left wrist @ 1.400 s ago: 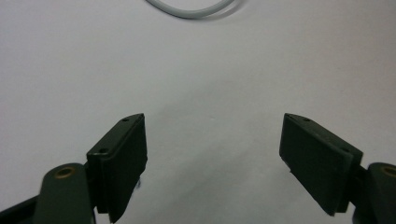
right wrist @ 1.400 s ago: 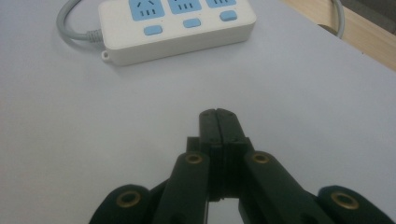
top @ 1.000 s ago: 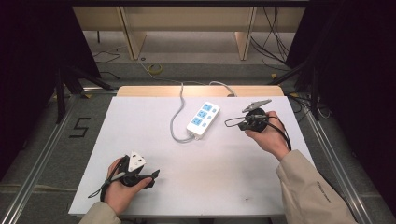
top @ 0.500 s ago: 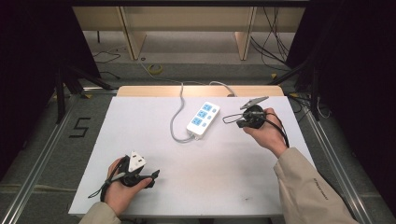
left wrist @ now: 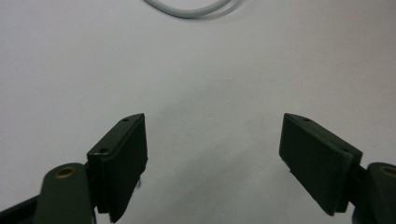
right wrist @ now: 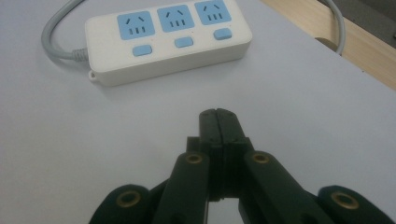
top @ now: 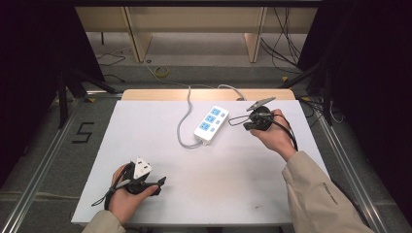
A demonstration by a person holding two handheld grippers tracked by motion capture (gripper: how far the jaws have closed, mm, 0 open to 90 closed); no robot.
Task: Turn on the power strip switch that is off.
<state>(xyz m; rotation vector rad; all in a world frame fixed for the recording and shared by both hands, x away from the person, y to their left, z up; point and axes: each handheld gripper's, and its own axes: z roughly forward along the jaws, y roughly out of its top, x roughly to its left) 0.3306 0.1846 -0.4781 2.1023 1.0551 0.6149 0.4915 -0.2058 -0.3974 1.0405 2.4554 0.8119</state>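
A white power strip [top: 211, 124] with three blue sockets and three blue switches lies at the back middle of the white table [top: 233, 179]. Its grey cable [top: 182, 126] loops off its near end and runs back over the far edge. My right gripper [top: 235, 120] hovers just right of the strip and points at it. In the right gripper view the right gripper [right wrist: 218, 114] has its jaws pressed together with nothing between them, a short way from the strip [right wrist: 168, 42]. My left gripper [top: 156, 184] rests near the front left. The left gripper [left wrist: 212, 140] is wide open over bare table.
A wooden board [top: 145, 94] edges the table's far side. Metal rails [top: 39, 160] run along both sides, and a taped "5" [top: 83, 132] marks the floor at left. Loose cables [top: 160, 73] lie on the floor behind. A bend of the grey cable [left wrist: 187, 9] lies ahead of the left jaws.
My right gripper has edged a little to the left, closer to the power strip. The left hand and its gripper have stayed where they were.
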